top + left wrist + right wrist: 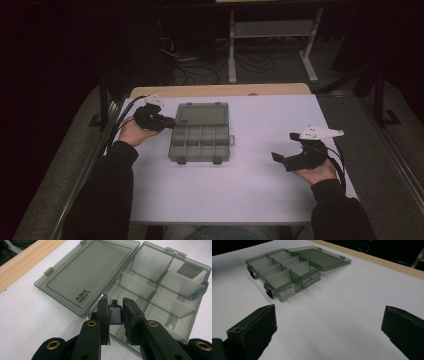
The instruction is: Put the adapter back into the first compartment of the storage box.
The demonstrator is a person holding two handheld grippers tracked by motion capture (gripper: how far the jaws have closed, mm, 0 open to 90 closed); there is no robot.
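Note:
A smoky transparent compartment box (200,142) (165,290) (279,272) lies open on the white table, its lid (202,114) (90,272) (322,257) folded flat behind it. My left gripper (172,121) (115,311) hovers at the box's left edge, shut on a small dark adapter with a metal plug (115,312), which sits over a near compartment. My right gripper (277,157) (329,325) rests far to the right of the box, jaws wide apart over bare table, nothing between them.
The white table (250,190) has a wooden strip (220,90) along its far edge. Beyond it stand a dark floor with cables and a white metal frame (272,45). Bare table surface lies between the box and the right gripper.

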